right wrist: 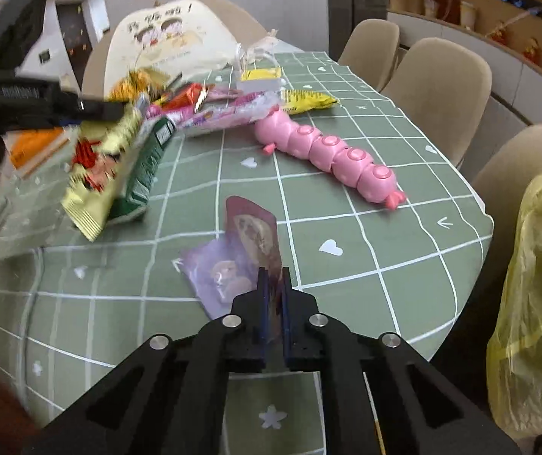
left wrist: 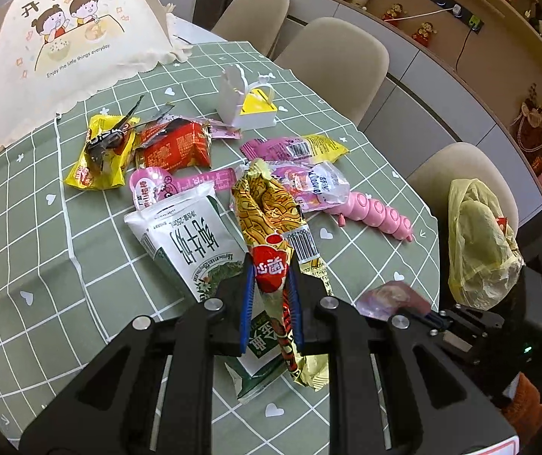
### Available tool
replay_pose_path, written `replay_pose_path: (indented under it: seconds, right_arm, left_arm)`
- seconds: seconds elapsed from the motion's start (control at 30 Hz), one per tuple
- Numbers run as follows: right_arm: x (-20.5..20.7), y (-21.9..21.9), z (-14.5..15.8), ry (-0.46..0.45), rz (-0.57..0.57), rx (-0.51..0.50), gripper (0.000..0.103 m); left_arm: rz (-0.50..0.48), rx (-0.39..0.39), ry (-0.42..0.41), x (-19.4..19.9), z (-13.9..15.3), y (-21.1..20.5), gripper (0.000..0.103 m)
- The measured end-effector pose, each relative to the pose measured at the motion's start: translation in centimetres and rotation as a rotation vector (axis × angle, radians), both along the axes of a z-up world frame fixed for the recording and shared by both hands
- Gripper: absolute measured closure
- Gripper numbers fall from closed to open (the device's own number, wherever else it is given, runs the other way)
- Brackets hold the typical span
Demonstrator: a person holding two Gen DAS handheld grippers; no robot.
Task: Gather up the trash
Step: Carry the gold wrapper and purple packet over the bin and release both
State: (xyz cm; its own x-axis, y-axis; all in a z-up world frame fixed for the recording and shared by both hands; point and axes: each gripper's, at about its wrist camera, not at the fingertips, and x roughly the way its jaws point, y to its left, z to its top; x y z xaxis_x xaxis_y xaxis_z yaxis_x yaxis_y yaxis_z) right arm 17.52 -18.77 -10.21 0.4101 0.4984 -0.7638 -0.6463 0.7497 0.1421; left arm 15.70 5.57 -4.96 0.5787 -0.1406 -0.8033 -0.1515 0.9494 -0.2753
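Gold crinkled foil noodle wrapper (left wrist: 271, 220) clamped in left gripper (left wrist: 273, 303), purple plastic sachet (right wrist: 233, 261) in right gripper (right wrist: 274, 303); lift both clear before swinging to yellow plastic trash bag (right wrist: 532, 303)

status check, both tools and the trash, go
Left tool shut on gold noodle wrapper. Right tool shut on purple snack wrapper. Pink caterpillar toy beside pile, not blocking.

Even, soft room light; fisheye bends edges; left wrist view sharp, right wrist view motion-blurred at left.
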Motion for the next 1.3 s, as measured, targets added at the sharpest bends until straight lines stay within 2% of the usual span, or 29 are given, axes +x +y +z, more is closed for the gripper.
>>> replay_pose_path:
  seconds: [0.17,0.4,0.87,1.07,1.17,1.3]
  right_arm:
    - [0.6,-2.6,2.0,-0.004,-0.073,0.065,0.099]
    - [1.4,-6.2,3.4,-0.028,-0.136,0.079,0.099]
    - [3.6,-12.1,7.1,-0.086,-0.199,0.091,0.099]
    - [4.0,-15.2,9.8,-0.144,-0.251,0.112,0.099]
    - [3.6,-16.8,11.2,-0.182,-0.276,0.111,0.099]
    - [3.5,-19.6,13.1,-0.234,-0.345,0.094,0.099]
  left_arm:
    - [-0.021,0.009,0.002,0.4,0.4,-1.2,0.088]
    - [-0.063,0.033,0.009,1.3,1.1,-4.8,0.088]
    - [-0.075,-0.023,-0.006,4.2,2.5,-10.3,0.088]
    - [-0.095,-0.041,-0.043,5.3,3.8,-12.4,0.088]
    - [-0.139,-0.026,-0.079,5.9,5.2,-14.2,0.088]
    - [-0.24,0.008,-0.17,7.4,8.4,-17.8,0.088]
